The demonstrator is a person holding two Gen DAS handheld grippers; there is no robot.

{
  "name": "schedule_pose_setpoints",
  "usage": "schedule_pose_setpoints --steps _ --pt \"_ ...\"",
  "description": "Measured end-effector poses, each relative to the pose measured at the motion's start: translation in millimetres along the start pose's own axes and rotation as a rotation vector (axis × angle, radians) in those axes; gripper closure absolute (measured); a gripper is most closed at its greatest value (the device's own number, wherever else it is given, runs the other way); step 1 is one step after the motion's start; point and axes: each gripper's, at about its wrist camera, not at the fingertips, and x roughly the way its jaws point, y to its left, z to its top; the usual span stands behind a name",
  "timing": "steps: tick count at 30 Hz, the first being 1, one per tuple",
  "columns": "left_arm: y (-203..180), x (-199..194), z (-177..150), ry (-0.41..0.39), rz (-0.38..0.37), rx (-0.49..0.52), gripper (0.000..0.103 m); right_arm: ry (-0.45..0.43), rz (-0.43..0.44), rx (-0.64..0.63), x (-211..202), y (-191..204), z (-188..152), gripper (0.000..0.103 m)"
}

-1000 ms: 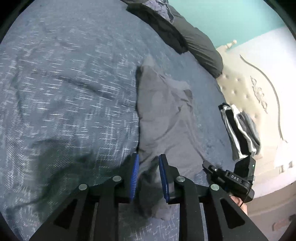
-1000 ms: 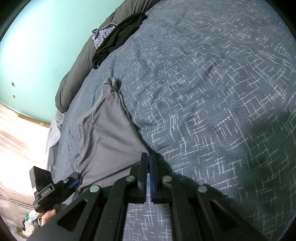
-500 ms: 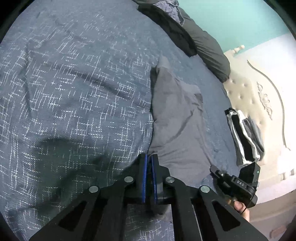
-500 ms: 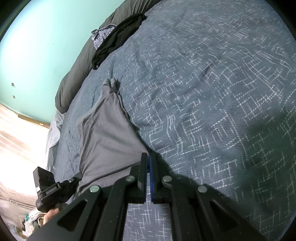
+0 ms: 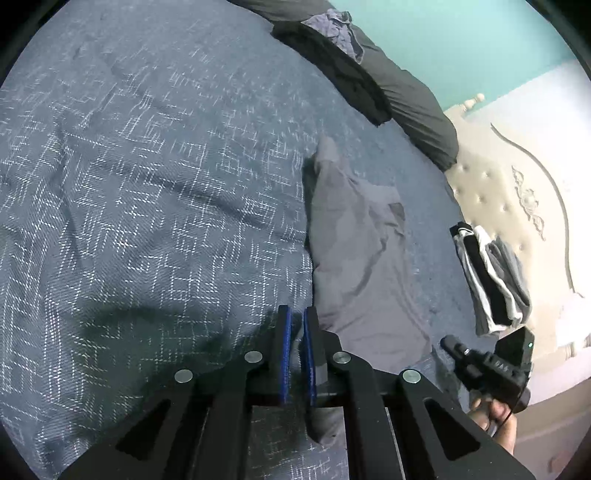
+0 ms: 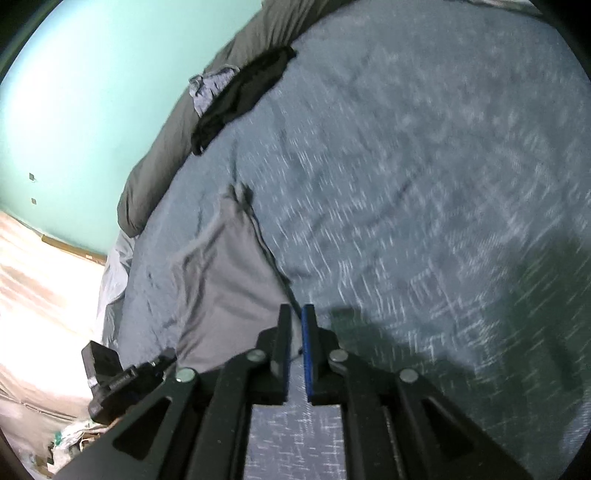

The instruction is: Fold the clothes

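Observation:
A grey garment (image 5: 354,258) lies folded lengthwise on the blue patterned bedspread (image 5: 147,203). It also shows in the right wrist view (image 6: 221,288). My left gripper (image 5: 297,325) is shut on the near left hem of the garment. My right gripper (image 6: 295,321) is shut on the near right hem of the same garment, with a thin fold of cloth between the blue pads. Each gripper's body shows at the edge of the other's view.
A small stack of folded clothes (image 5: 491,277) sits at the bed's right edge by the cream tufted headboard (image 5: 517,192). A black garment (image 5: 332,62) and a bluish one (image 5: 332,29) lie on a dark pillow (image 5: 413,103) at the far side, below the teal wall (image 6: 92,92).
My left gripper closed on the garment's hem a second ago and has stayed shut. Both grippers have lifted and shifted slightly; the right wrist view is now motion-blurred.

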Motion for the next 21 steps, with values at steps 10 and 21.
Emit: schedule_pose_setpoints --steps 10,21 --pt "5 -3 30 0.009 -0.009 0.057 0.084 0.015 -0.022 -0.061 29 34 42 0.063" --pt "2 36 99 0.050 -0.082 0.006 0.072 0.098 -0.076 -0.121 95 69 109 0.046"
